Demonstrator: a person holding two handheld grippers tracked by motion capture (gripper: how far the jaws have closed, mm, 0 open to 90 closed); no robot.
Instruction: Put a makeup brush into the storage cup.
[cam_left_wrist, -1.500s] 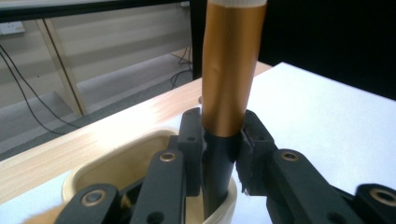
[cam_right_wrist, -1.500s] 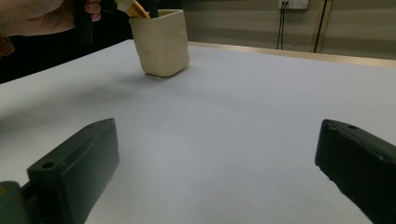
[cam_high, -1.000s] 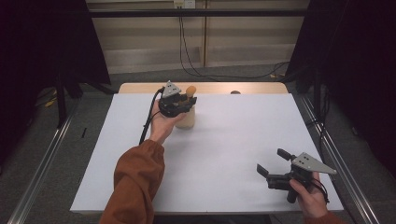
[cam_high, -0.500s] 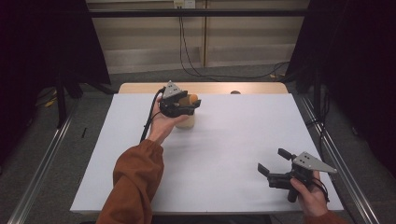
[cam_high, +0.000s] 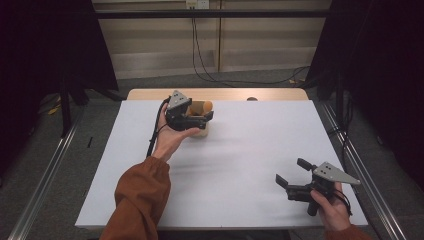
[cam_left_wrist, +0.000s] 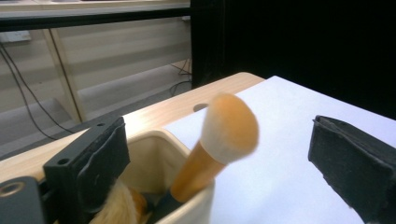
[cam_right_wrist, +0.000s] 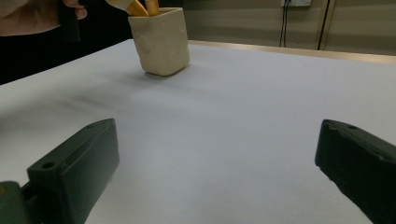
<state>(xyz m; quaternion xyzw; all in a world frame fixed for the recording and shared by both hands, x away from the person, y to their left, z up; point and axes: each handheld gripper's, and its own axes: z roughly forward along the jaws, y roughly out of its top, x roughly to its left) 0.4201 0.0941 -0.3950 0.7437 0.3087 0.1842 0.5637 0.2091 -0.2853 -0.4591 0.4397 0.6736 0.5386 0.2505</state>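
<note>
Left gripper (cam_left_wrist: 219, 154) with jaws wide apart, just opened, the brush between them untouched by either pad. At lower centre, a cream holder (cam_left_wrist: 196, 205) with an orange-handled makeup brush (cam_left_wrist: 219, 140) leaning out to the right, its soft head mid-frame, and a second furry brush head (cam_left_wrist: 119, 207) at the bottom left. Behind, white table cover (cam_left_wrist: 280, 135) to the right and bare wooden table edge (cam_left_wrist: 187, 105) running to the upper centre.

Cream square ceramic cup (cam_right_wrist: 160, 41) held an orange-handled makeup brush with white-to-orange bristles (cam_left_wrist: 229, 128); a tan fluffy brush head (cam_left_wrist: 119, 210) sat beside it. Plain white sheet (cam_high: 250, 165) covered the pale wood table (cam_high: 270, 94). Rust-orange sleeve (cam_high: 142, 200), black jaws, grey three-cornered plates.
</note>
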